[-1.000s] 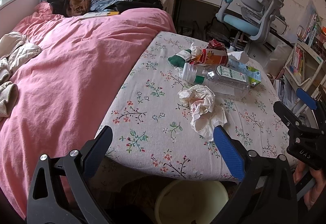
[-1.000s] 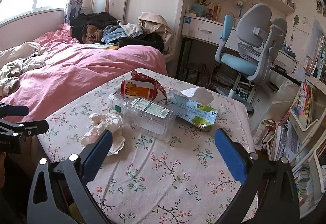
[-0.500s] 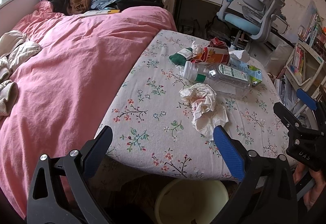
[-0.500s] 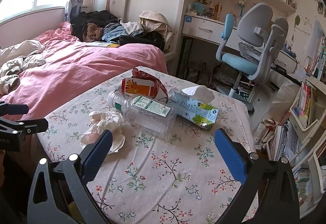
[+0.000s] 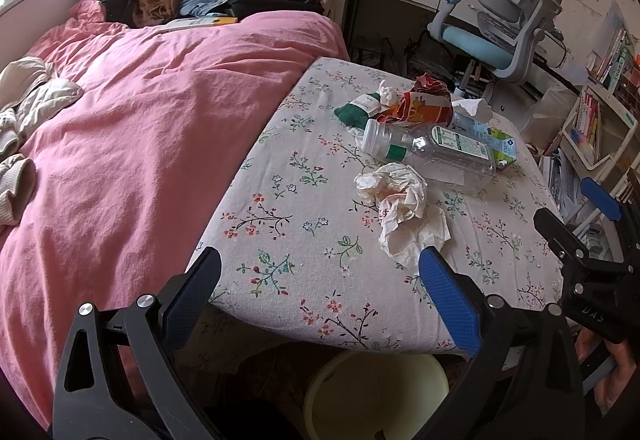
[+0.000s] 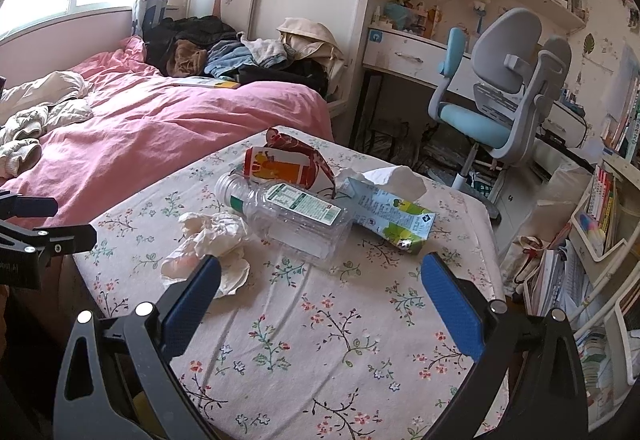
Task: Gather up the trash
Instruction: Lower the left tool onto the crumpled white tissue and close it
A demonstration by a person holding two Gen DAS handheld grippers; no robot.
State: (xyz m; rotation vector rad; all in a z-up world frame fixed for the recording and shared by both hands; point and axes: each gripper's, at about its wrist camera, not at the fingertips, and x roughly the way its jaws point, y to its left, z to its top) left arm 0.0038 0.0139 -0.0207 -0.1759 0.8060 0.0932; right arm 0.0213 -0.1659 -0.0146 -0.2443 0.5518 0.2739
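Both grippers — left gripper (image 5: 318, 276) and right gripper (image 6: 320, 280) — stand wide open at the lower frame, holding nothing. Mid-frame on the floral sheet (image 5: 304, 200), crumpled tissue (image 5: 400, 200) lies touching a clear plastic bottle (image 5: 432, 154) — a pale bin (image 5: 376, 392) sits below.

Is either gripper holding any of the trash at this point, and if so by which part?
Nothing is held. The left gripper and right gripper are both open and empty; the tissue and bottle lie on the bed.
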